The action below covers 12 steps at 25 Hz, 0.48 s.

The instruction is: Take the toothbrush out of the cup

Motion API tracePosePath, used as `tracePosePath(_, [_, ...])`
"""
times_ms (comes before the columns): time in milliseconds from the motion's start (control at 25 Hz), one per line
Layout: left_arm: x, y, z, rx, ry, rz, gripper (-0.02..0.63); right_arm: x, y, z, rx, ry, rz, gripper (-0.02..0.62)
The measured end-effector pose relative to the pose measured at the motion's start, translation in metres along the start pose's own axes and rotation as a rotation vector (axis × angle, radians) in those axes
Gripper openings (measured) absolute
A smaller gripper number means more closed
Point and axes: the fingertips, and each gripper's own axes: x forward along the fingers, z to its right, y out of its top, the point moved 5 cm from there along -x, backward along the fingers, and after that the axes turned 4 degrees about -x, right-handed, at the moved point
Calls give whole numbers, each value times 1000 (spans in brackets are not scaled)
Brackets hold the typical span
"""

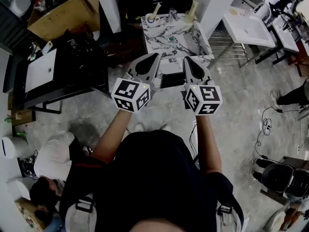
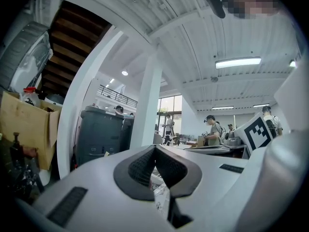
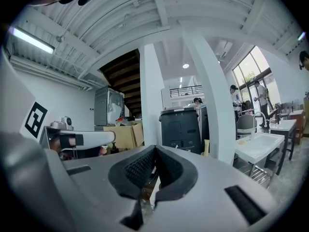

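Standing tilted in the cup (image 1: 151, 18) at the tabletop's (image 1: 161, 40) far edge, the toothbrush (image 1: 156, 8) is well apart from your claws. You hold the left claw (image 1: 156, 56) and right claw (image 1: 186, 59) side by side over the near edge, both closed tight, gripping nothing.

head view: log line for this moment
left tool shut, empty | right tool shut, empty | cups on marble table not reached
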Motion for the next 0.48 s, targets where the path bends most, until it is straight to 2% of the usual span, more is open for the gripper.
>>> tracePosePath(480, [28,-17,34,23,51,-4,9,-11,-14,40,15,91,0,34])
